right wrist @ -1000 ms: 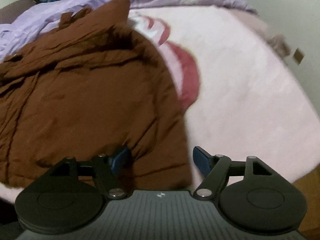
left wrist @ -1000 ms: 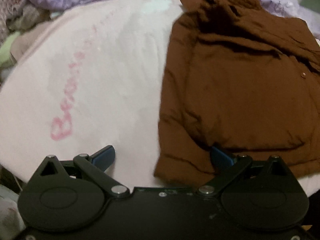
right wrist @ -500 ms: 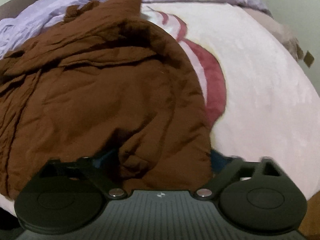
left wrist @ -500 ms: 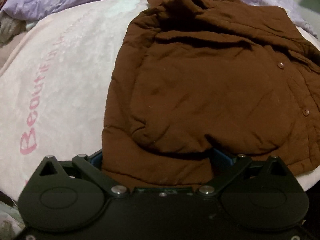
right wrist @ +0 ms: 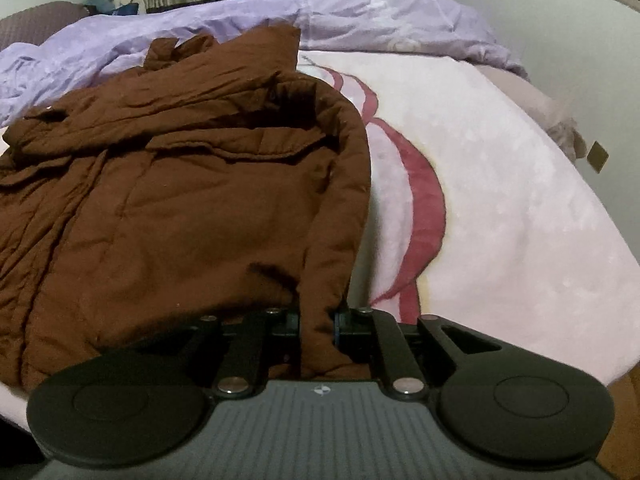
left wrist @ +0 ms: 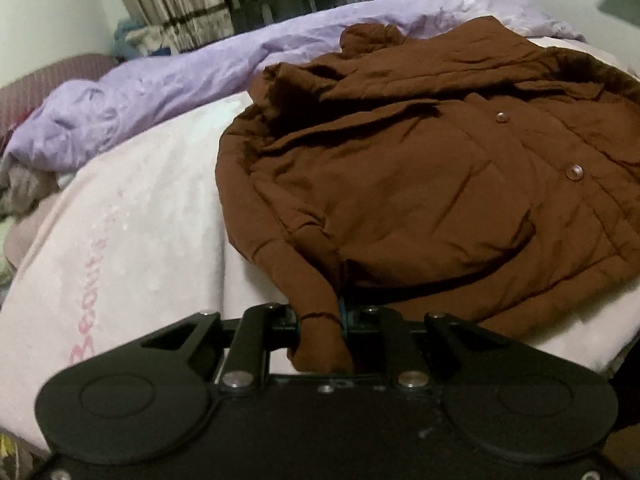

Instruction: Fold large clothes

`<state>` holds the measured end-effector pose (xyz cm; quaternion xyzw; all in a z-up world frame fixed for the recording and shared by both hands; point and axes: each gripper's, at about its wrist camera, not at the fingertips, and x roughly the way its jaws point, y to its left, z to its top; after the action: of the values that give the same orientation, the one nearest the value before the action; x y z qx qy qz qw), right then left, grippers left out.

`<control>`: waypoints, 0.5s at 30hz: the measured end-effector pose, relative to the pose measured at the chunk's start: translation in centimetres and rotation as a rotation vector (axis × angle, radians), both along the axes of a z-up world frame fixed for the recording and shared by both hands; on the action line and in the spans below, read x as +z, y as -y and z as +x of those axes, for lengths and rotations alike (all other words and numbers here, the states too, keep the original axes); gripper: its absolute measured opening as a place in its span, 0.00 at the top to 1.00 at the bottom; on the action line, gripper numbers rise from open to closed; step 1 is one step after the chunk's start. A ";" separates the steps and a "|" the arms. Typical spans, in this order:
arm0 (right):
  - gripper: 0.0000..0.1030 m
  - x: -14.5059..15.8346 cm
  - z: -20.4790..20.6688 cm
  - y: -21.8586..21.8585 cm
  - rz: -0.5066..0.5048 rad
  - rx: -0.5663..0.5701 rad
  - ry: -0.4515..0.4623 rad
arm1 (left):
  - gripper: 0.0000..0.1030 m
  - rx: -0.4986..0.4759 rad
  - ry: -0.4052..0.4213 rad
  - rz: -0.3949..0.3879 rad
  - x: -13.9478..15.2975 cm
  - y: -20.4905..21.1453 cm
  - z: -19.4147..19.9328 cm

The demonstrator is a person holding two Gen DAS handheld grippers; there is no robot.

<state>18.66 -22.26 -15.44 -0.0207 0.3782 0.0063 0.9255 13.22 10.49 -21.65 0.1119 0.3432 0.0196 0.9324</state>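
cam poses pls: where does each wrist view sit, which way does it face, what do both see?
Left wrist: low at the bed's near edge, behind the left gripper, facing along the bed to the curtains; its fingers pinch the brown jacket.
Right wrist: same low spot behind the right gripper, clamping a sleeve.
Shared: jacket, pink blanket, purple duvet.

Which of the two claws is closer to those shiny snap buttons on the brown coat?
Left, probably. The left gripper pinches a sleeve cuff of the brown coat, with the snap buttons ahead to its right. The right gripper clamps the other sleeve; no buttons show in its view.
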 end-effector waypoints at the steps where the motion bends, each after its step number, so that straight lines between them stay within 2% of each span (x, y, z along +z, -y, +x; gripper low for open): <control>1: 0.87 0.1 0.0 0.0 0.003 -0.002 0.003 | 0.87 0.001 -0.001 -0.007 0.0 -0.1 0.0; 5: 0.87 0.2 0.0 0.2 0.017 -0.009 0.011 | 0.87 0.001 -0.005 -0.029 0.0 -0.7 -0.1; 7: 0.86 0.0 0.1 0.2 0.020 -0.015 0.004 | 0.81 0.007 -0.025 -0.029 -0.1 -0.9 0.4; 8: 0.84 -0.2 0.2 0.2 0.019 -0.019 -0.004 | 0.72 0.012 -0.031 -0.027 0.0 -1.1 0.6; 9: 0.82 -0.3 0.4 0.3 0.018 -0.022 -0.012 | 0.55 0.028 -0.034 -0.027 0.0 -1.4 0.6; 10: 0.79 -0.4 0.5 0.3 0.017 -0.023 -0.018 | 0.46 0.052 -0.039 -0.031 0.1 -1.9 0.6; 11: 0.75 -0.4 0.5 0.3 0.019 -0.026 -0.020 | 0.29 0.090 -0.050 -0.051 0.2 -2.7 0.7; 12: 0.63 -0.4 0.6 0.4 0.018 -0.034 -0.026 | 0.18 0.115 -0.064 -0.081 0.2 -3.6 1.0; 13: 0.53 -0.5 0.7 0.6 0.019 -0.042 -0.032 | 0.17 0.143 -0.087 -0.142 0.2 -4.7 1.3; 14: 0.49 -0.5 0.8 0.7 0.025 -0.048 -0.035 | 0.17 0.155 -0.105 -0.208 0.2 -5.7 1.4; 15: 0.38 -0.6 1.0 0.9 0.033 -0.053 -0.042 | 0.18 0.161 -0.116 -0.250 0.1 -6.3 1.6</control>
<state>19.65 -23.12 -16.00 0.0049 0.3979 -0.0117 0.9173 14.78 16.74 -21.52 -0.0322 0.4039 0.0450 0.9131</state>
